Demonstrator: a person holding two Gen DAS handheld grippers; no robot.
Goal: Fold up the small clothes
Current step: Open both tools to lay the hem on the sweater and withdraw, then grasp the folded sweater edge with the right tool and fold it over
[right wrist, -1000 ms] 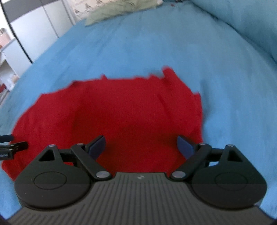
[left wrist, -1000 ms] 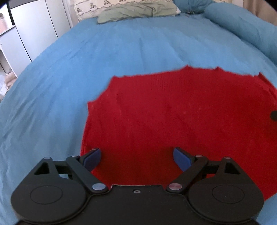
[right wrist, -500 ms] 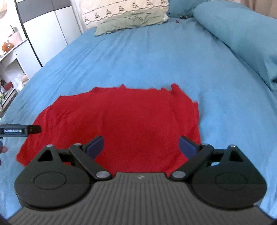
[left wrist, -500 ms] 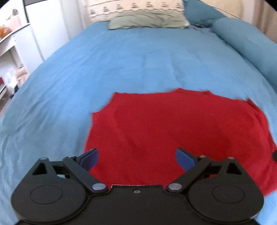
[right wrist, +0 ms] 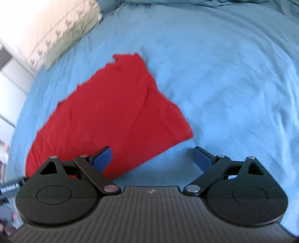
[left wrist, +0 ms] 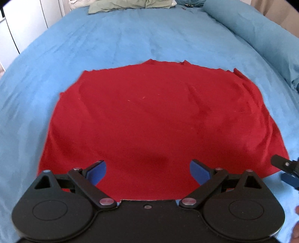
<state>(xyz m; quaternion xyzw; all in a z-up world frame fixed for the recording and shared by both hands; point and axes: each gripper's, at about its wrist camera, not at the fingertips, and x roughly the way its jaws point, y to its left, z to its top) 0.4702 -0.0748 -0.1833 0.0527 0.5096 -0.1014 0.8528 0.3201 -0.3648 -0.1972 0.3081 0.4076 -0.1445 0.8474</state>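
A red garment (left wrist: 149,119) lies spread flat on the blue bedspread (left wrist: 130,37). My left gripper (left wrist: 148,172) is open and empty, hovering over the garment's near edge. In the right wrist view the garment (right wrist: 115,115) lies to the left, with its near right corner just ahead of my right gripper (right wrist: 152,158). The right gripper is open and empty, its left finger over the red cloth and its right finger over bare bedspread. The right gripper's tip (left wrist: 286,168) shows at the right edge of the left wrist view.
Pillows (left wrist: 129,3) lie at the head of the bed. A rolled blue duvet (left wrist: 261,33) runs along the right side. White cupboards (left wrist: 22,24) stand to the left. The patterned pillow (right wrist: 61,33) shows at the upper left of the right wrist view.
The right gripper has swung to the right, so the garment now lies to its left with its corner ahead. The left gripper has moved right, toward the middle of the near edge.
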